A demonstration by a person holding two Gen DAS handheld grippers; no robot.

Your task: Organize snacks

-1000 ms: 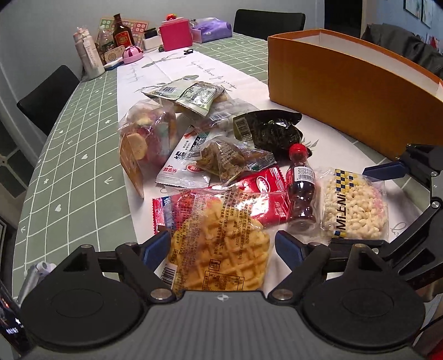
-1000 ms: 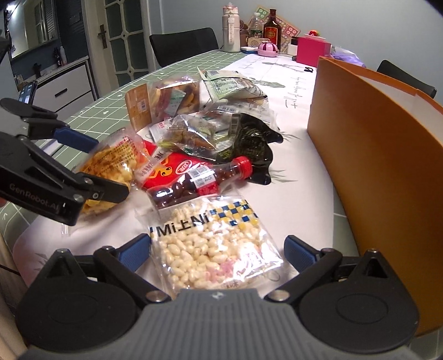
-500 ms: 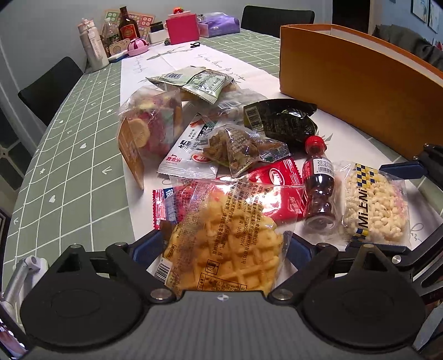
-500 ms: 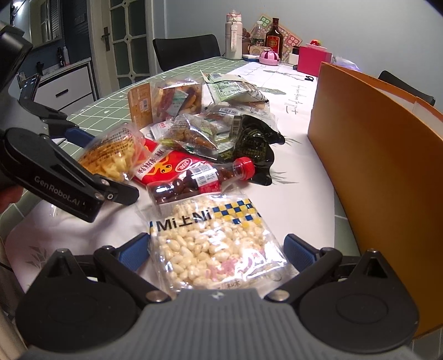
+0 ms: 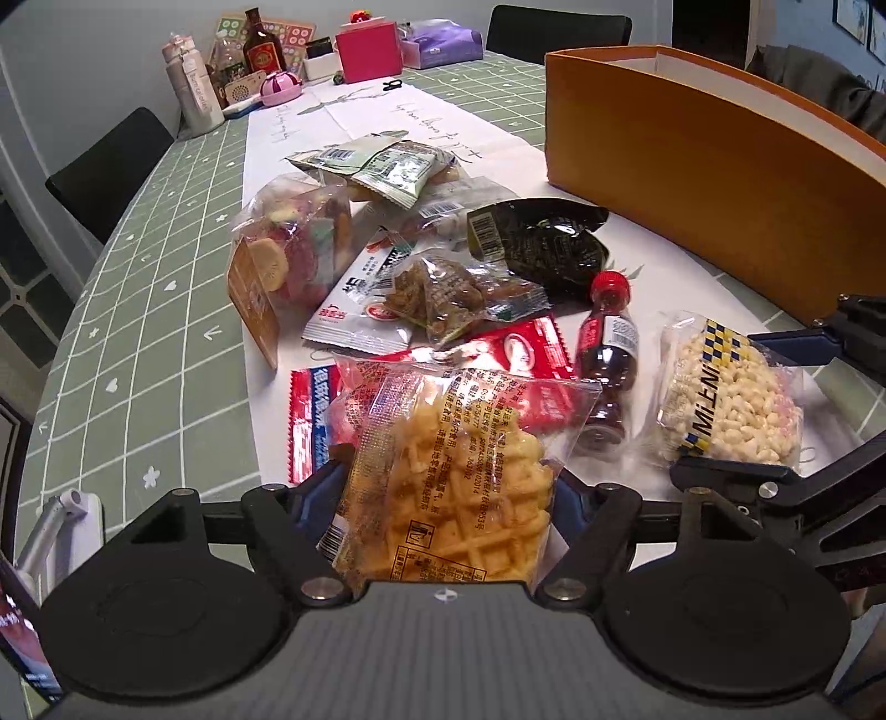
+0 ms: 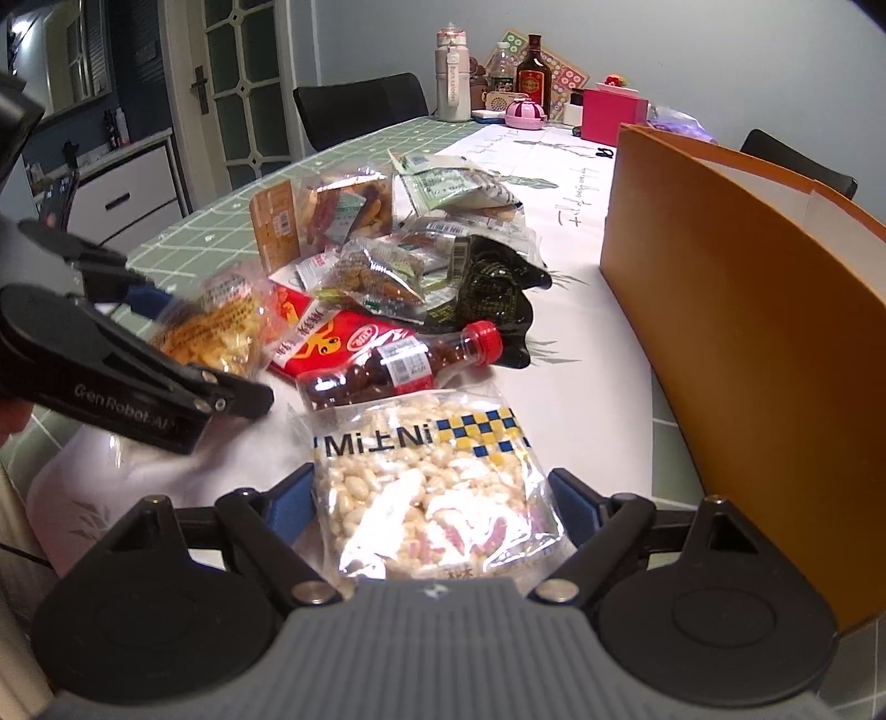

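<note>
A clear packet of yellow waffles [image 5: 443, 476] lies at the near edge of the snack heap. My left gripper [image 5: 446, 493] has its jaws closing, and both blue pads press the packet's sides. A packet of white puffed rice [image 6: 426, 476] sits on the white runner, and my right gripper [image 6: 432, 498] is closing on it with pads against its edges. The right wrist view shows the left gripper [image 6: 194, 338] around the waffle packet [image 6: 221, 327]. The left wrist view shows the right gripper [image 5: 742, 404] around the rice packet [image 5: 731, 399]. A tall orange box [image 5: 692, 166] stands open at the right.
Between the two packets lies a small dark bottle with a red cap [image 5: 606, 354]. Behind are a red packet [image 5: 526, 354], a nut packet [image 5: 454, 293], a black packet [image 5: 548, 243] and a candy bag [image 5: 293, 243]. Bottles [image 5: 194, 83] and a pink box [image 5: 368, 47] crowd the far end.
Both grippers' jaws have narrowed onto their packets. The waffle packet has bulged up between the left pads, and the rice packet now looks slightly squeezed.
</note>
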